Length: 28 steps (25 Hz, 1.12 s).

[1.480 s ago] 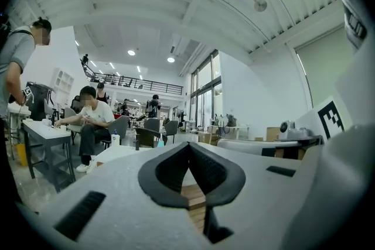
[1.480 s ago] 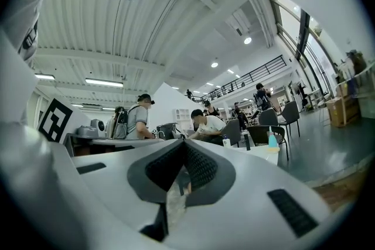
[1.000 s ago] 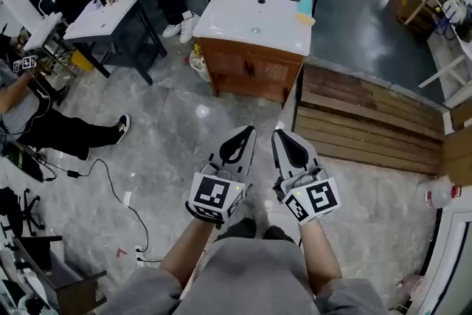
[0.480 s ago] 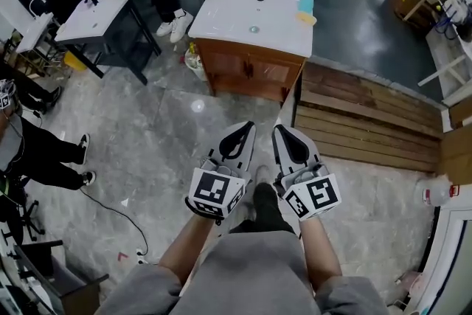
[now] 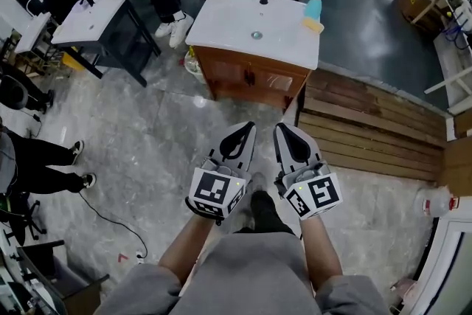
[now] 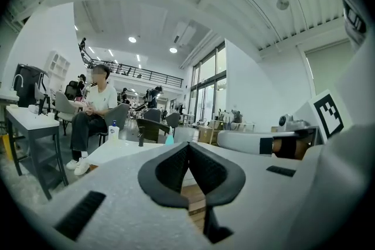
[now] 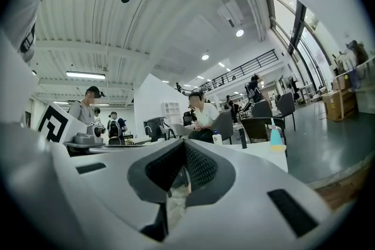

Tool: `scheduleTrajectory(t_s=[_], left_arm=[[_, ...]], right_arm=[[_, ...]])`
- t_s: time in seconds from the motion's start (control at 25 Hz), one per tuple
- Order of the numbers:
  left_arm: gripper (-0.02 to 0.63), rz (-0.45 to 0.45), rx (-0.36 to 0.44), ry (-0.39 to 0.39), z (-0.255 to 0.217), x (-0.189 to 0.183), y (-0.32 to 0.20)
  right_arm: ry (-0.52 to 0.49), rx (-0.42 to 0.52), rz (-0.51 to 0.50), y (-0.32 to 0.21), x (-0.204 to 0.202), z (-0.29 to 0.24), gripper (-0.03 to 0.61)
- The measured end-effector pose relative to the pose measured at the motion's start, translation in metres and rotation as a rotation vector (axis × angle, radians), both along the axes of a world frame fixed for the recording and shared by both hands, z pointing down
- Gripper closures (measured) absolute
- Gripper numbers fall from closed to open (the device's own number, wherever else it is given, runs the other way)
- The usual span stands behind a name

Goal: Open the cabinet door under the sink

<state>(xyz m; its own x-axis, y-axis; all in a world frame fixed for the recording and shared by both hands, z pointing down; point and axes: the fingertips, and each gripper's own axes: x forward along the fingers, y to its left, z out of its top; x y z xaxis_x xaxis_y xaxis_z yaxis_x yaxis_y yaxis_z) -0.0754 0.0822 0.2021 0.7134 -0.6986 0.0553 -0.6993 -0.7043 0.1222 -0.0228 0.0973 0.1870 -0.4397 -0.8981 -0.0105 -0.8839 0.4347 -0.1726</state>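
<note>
Left gripper [image 5: 245, 130] and right gripper [image 5: 284, 130] are both pinched shut, tips met, nothing caught in either. They're held side by side over the grey floor [image 5: 169, 122]. The cabinet door [image 5: 249, 74] under the sink [image 5: 254, 18] is seen well ahead, closed and untouched. So nothing's been done yet, basically: the approach, the grab and the pull are all left.

bare floor [image 5: 221, 122] before cabinet [image 5: 251, 77], wooden platform [image 5: 369, 133] beside
</note>
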Motion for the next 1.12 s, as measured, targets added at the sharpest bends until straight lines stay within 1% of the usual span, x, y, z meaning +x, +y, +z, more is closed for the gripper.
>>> scheduleTrajectory(t_s=[0.48,0.8,1.12], left_arm=[[0.606,-0.04,-0.036,-0.035,0.008,0.039,-0.091],[0.606,-0.073,-0.053,-0.059,0.015,0.045,-0.135],[0.606,-0.063,-0.077,-0.073,0.031,0.044,-0.172]], right_arm=[[-0.033,-0.03,-0.048,-0.097,0.037,0.007,0.568],[-0.062,-0.046,-0.067,-0.142,0.048,0.014,0.568],[-0.072,-0.077,-0.058,-0.178,0.048,0.03,0.568]])
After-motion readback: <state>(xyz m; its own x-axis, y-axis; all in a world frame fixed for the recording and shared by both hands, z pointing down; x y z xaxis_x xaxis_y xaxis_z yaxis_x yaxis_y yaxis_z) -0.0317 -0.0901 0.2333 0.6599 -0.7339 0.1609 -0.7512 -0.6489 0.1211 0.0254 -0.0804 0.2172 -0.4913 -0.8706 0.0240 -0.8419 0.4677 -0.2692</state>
